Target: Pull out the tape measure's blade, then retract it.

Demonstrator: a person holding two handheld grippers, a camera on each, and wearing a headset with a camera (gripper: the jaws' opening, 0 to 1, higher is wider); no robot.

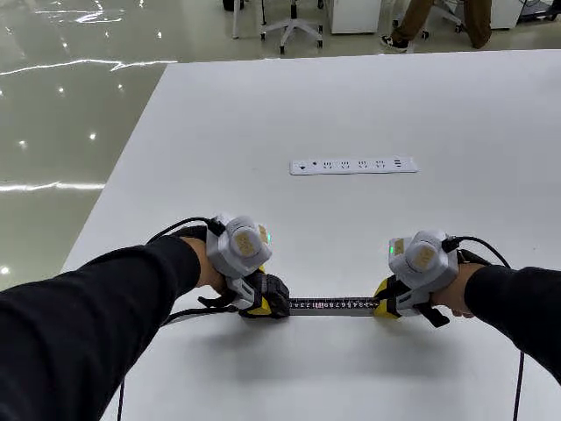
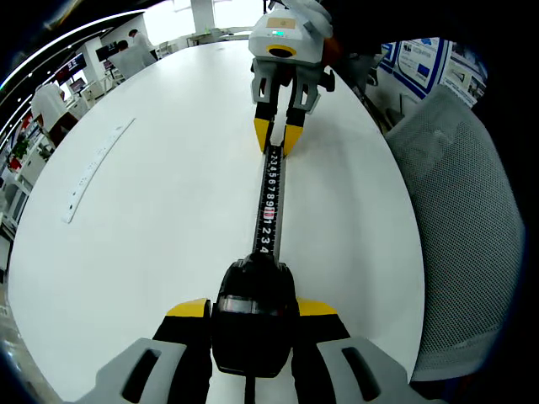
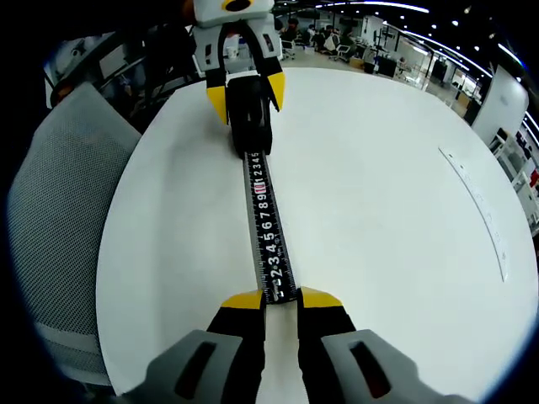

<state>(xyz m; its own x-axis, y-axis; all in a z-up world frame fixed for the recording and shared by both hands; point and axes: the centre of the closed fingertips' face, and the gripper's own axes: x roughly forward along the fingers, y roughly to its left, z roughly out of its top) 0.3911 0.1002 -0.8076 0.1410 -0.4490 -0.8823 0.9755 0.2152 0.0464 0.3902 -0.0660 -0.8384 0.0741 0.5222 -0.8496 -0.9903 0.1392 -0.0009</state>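
Left gripper (image 2: 253, 307) clamps the tape measure case (image 2: 253, 328); right gripper (image 3: 279, 299) pinches the blade (image 3: 268, 227) at its tip; it runs straight between them, along the worktop's (image 1: 351, 105) near edge.

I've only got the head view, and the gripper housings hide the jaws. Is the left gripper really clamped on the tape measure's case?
Observer: Yes. The left gripper view shows the left gripper with a jaw shut on either side of the black case.
Operator: And the right one?
Observer: The right gripper pinches the blade at its very end.
Operator: Anything near the person's side?
Observer: A grey mesh chair back stands by the table edge.
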